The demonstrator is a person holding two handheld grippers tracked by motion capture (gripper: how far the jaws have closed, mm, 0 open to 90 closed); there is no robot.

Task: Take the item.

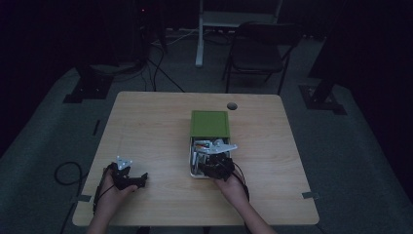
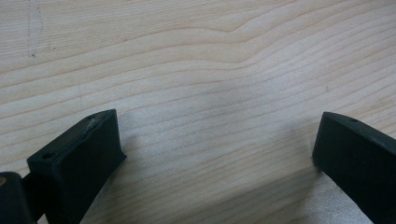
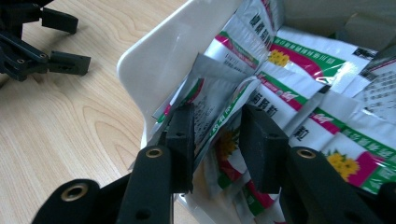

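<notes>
Right gripper (image 3: pixel 212 140), jaws narrowed around a thin foil sachet (image 3: pixel 219 100) standing in the white box (image 3: pixel 159 51): light, limp, slippery, best pinched at its sealed edge; left gripper (image 2: pixel 217 154) rests spread wide on the table (image 2: pixel 196 56).

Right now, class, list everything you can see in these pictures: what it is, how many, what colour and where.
table: one, light wood, centre of the high view.
box: one, white, open, right of the table's middle.
lid: one, green, at the box's far end.
sachets: several, count unclear, white with green, pink and yellow print, inside the box.
cable hole: one, dark, near the table's far edge.
folding chair: one, dark, on the floor beyond the table.
left gripper: black, jaws apart over bare tabletop, near-left.
right gripper: black, jaws around one sachet in the box.
hands: two, near edge.
</notes>
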